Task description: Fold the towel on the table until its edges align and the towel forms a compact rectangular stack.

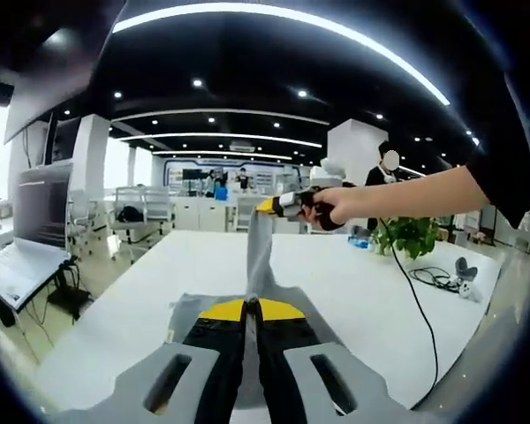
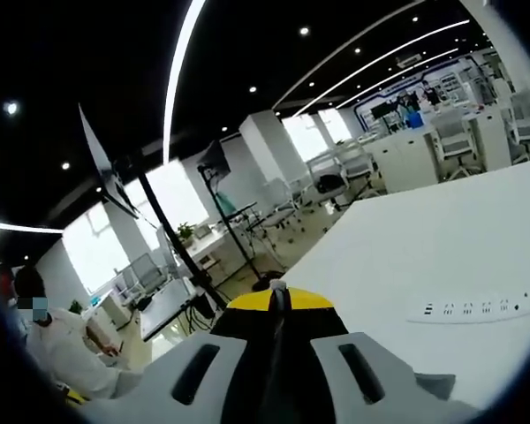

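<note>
Your left gripper (image 1: pixel 252 311) is clamped on the near edge of the grey towel (image 1: pixel 261 256). Your right gripper (image 1: pixel 278 205) pinches the far end, lifting it above the white table (image 1: pixel 353 291). In the right gripper view its jaws sit together. The fold is under way; aligning edges and stacking remain
</note>
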A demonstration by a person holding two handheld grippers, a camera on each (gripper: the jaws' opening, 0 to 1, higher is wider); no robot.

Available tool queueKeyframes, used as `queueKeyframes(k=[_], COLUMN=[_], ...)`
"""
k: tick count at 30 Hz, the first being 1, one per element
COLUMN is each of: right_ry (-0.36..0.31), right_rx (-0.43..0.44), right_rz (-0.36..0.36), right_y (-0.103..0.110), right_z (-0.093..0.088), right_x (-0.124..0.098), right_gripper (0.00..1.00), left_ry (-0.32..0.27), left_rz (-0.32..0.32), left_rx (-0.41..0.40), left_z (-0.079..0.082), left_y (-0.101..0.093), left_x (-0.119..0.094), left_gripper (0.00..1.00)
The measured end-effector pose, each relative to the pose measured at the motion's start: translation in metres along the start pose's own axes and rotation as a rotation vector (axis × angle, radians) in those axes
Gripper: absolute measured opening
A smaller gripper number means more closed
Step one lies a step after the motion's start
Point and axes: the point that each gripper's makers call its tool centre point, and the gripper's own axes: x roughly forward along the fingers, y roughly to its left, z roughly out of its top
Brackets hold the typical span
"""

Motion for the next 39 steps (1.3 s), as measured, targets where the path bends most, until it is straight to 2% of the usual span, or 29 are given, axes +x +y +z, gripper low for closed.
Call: queueKeyframes(k=[1, 4, 6, 12, 14, 17, 22, 23, 29, 32, 39], right_ry=[0.0, 0.013, 0.032, 0.056, 0.072, 0.083, 0.116, 0.118, 0.144, 0.165, 0.206], right_rx=[0.001, -0.006, -0.009, -0.005, -0.004, -0.002, 0.007, 0.019, 0.015, 0.006, 0.0], right_rz=[0.002, 0.012, 0.011, 0.012, 0.003, -0.005, -0.03, -0.044, -0.059, -0.057, -0.075], right_y=[0.001, 0.004, 0.004, 0.006, 0.006, 0.006, 0.001, 0.0, -0.003, -0.005, -0.009], right_z=[-0.001, -0.009, -0.016, -0.034, -0.043, -0.054, -0.073, -0.078, -0.094, -0.101, -0.124], right_x=[0.002, 0.01, 0.016, 0.037, 0.045, 0.056, 0.074, 0.079, 0.1, 0.11, 0.129], right_gripper=[0.02, 0.02, 0.02, 0.02, 0.02, 0.02, 0.02, 0.02, 0.02, 0.02, 0.02], left_ry=[0.007, 0.016, 0.038, 0.034, 0.038, 0.047, 0.075, 0.076, 0.093, 0.123, 0.15], left_rz=[0.006, 0.002, 0.025, 0.11, 0.127, 0.152, 0.195, 0.204, 0.25, 0.256, 0.296], left_rx=[0.009, -0.034, -0.055, -0.108, -0.085, -0.112, -0.153, -0.167, -0.233, -0.23, -0.277], left_z=[-0.001, -0.008, -0.017, -0.03, -0.035, -0.044, -0.062, -0.071, -0.09, -0.101, -0.123], left_y=[-0.001, 0.0, 0.004, 0.022, 0.027, 0.035, 0.048, 0.056, 0.074, 0.078, 0.092], left_x=[-0.001, 0.0, 0.001, -0.002, -0.001, 0.001, 0.002, 0.004, 0.004, 0.005, 0.006], left_gripper=[0.04, 0.04, 0.04, 0.04, 0.04, 0.04, 0.04, 0.04, 0.04, 0.04, 0.04])
